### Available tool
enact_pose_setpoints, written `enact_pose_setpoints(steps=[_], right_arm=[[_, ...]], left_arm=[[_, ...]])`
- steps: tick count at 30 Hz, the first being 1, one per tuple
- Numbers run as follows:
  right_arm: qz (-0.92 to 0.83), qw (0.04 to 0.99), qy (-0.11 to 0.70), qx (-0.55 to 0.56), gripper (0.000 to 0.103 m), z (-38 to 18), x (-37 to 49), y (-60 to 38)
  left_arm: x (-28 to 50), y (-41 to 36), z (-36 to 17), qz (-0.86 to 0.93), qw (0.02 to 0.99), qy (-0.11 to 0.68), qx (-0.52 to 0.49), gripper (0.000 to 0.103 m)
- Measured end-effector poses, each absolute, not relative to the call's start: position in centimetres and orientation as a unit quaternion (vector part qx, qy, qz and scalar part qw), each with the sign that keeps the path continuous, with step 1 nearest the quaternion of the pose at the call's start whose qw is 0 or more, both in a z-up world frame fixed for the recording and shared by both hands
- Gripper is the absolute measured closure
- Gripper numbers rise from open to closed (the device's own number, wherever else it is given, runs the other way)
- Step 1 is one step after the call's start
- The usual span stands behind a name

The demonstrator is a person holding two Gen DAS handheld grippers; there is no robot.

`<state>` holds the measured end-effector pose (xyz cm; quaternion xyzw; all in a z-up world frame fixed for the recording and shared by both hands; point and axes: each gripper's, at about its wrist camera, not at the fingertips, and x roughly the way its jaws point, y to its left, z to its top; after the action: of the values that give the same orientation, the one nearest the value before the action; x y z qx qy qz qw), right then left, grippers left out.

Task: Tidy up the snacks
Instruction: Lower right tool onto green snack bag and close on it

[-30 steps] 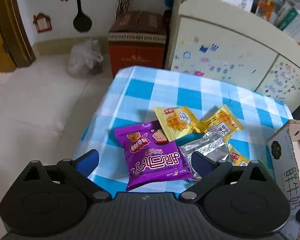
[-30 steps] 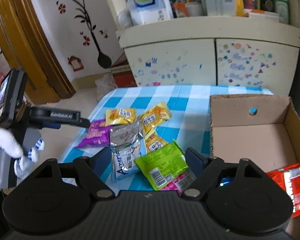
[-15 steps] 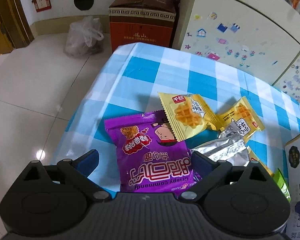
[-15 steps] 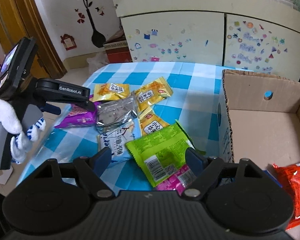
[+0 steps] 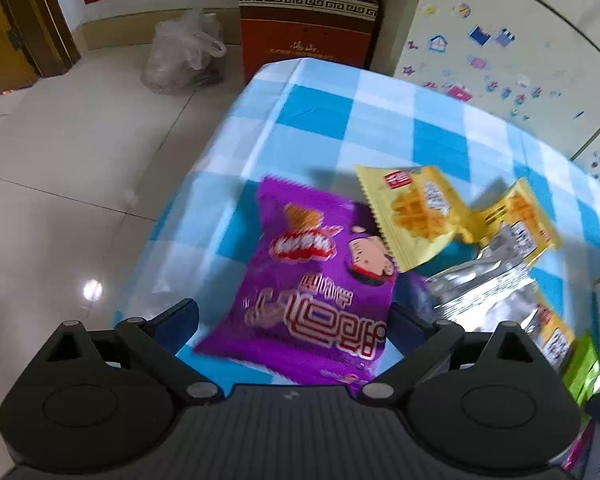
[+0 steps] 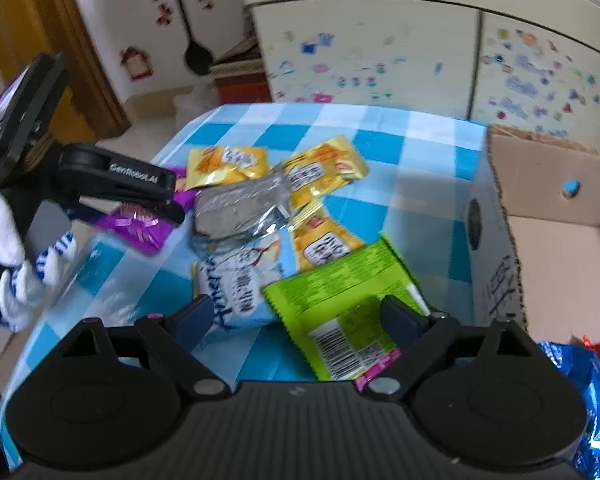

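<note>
A purple snack bag (image 5: 316, 280) lies at the table's left edge, between the spread fingers of my left gripper (image 5: 294, 320), which is open; the pads do not press it. From the right wrist view, the left gripper (image 6: 174, 200) hovers over that purple bag (image 6: 140, 228). My right gripper (image 6: 298, 316) is low over a green packet (image 6: 340, 292) and a pale blue bag (image 6: 240, 280). Its jaws are opening, with the green packet's corner between them, not gripped. An open cardboard box (image 6: 540, 240) stands on the right.
On the blue checked tablecloth (image 5: 340, 120) lie two yellow waffle packets (image 5: 412, 216) (image 5: 516, 216) and a silver bag (image 5: 480, 292). A blue and a red packet (image 6: 580, 380) lie in the box. A stickered cabinet (image 6: 380, 48) stands behind. A gloved hand (image 6: 4, 216) holds the left gripper.
Both grippers have come down closer to the packets. The purple bag now fills the space between the left fingers. The right jaws have spread a little wider.
</note>
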<state>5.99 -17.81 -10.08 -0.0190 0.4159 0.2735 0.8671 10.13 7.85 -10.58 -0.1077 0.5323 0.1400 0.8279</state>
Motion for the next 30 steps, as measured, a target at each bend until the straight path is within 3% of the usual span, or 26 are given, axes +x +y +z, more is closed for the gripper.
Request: enact_pose_setpoints(steps=[9, 22, 27, 30], right_arm=[[0.299, 0.866, 0.400, -0.007, 0.014, -9.0, 5.6, -17.8], [0.235, 0.880, 0.390, -0.133, 0.009, -11.5, 6.6, -16.0], [0.255, 0.870, 0.408, -0.108, 0.018, -11.9, 6.9, -16.3], [0.261, 0.868, 0.409, -0.109, 0.024, -11.6, 6.8, -16.2]], left_arm=[[9.6, 7.8, -10.1, 0.138, 0.838, 0.523, -0.080, 0.003], [10.1, 6.5, -11.3, 0.122, 0.849, 0.512, -0.037, 0.003], [9.9, 6.3, -11.3, 0.117, 0.854, 0.507, -0.029, 0.003], [9.7, 6.2, -11.2, 0.113, 0.854, 0.506, -0.034, 0.009]])
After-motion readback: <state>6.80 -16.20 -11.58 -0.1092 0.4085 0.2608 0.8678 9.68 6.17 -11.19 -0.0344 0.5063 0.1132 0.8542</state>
